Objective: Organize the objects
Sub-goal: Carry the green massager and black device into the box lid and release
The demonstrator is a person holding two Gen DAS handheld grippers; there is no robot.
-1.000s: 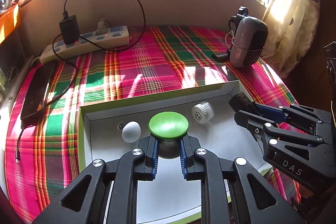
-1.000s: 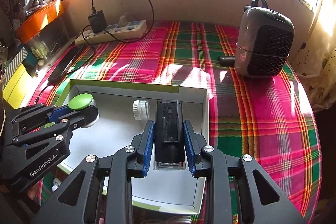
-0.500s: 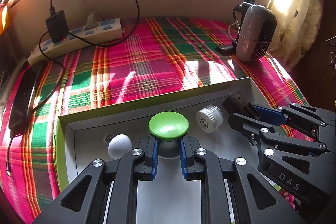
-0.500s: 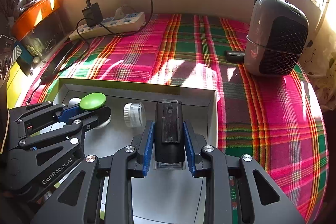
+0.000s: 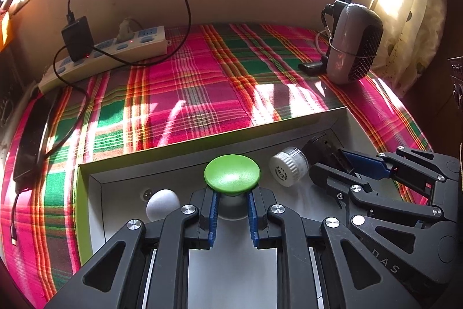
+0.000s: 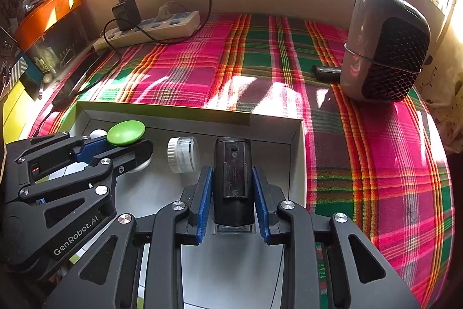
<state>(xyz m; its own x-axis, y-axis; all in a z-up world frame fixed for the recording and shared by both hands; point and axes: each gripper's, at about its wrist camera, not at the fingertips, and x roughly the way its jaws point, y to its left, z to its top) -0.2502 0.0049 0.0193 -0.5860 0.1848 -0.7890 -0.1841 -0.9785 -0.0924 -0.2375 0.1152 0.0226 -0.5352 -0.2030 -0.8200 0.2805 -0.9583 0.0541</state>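
Green-capped jar (image 5: 232, 176) sits pinched between the left gripper (image 5: 231, 215) fingers, low over the floor of the white box (image 5: 289, 129), with a small white ball (image 5: 162, 204) just beside it. Over on the right, the right gripper (image 6: 231, 203) fingers are clamped on a black device (image 6: 233, 178) near the box's corner. A white-capped bottle (image 6: 182, 154) lies on its side between them. Plaid cloth (image 6: 361, 164) all around, heater (image 6: 385, 48) at the back.

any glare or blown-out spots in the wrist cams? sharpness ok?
Left wrist: windows clipped white, hard sun stripes across the plaid cloth, sheen on the green cap, fisheye bending at the edges. Right wrist: same stripes, highlight on the heater; black device between the fingers stays sharp.
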